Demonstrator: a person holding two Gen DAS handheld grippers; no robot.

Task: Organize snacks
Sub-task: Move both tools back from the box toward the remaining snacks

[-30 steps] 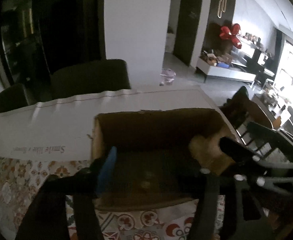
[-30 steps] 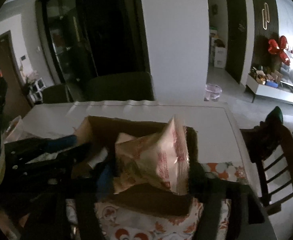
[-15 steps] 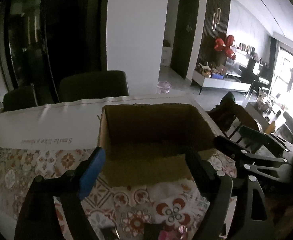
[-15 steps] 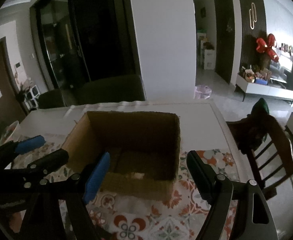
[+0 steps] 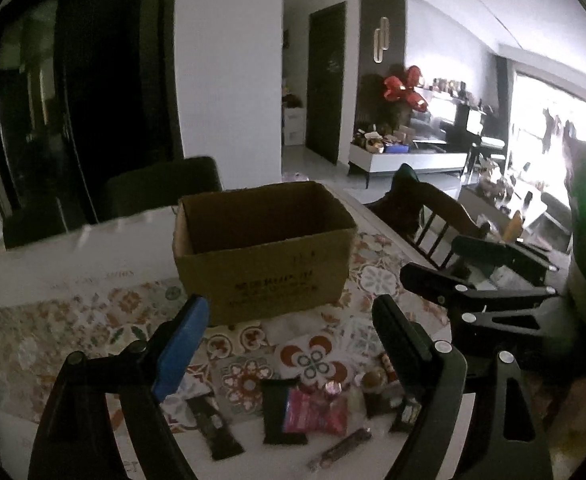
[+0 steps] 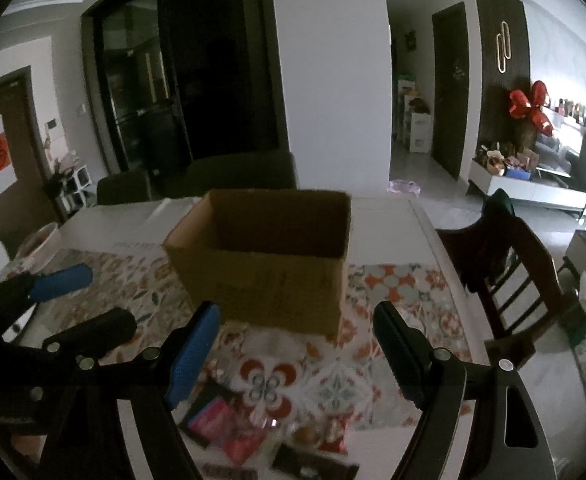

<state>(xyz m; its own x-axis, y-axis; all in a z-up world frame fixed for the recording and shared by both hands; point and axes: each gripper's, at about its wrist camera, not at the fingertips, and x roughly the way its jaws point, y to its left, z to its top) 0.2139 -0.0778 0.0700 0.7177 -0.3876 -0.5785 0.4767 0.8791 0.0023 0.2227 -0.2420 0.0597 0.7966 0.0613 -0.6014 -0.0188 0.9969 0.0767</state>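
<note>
Both grippers are back from the cardboard box now, and that's the big change: a second ago the right gripper was over the box with a crinkly pale snack bag between its fingers, and the left gripper was down at the box's near wall. Now the box sits well ahead of them on the patterned tablecloth, open-topped, and the bag is no longer in any claw, so by my reading it has gone into the box, though the inside is too dark to confirm.

Left claw: jaws have just been opening, and they stand wide with nothing between them. Right claw: also spread, also empty.

So one item looks delivered and the hunt for the next is on. Candidates lie right below the fingers: a heap of loose snacks at the table's near edge. There's a glossy pink packet, a flat black wrapper, a slim dark bar, all soft, crinkly film that should pinch easily. The box is plain brown corrugated card, stiff-walled, printed on its front.
</note>
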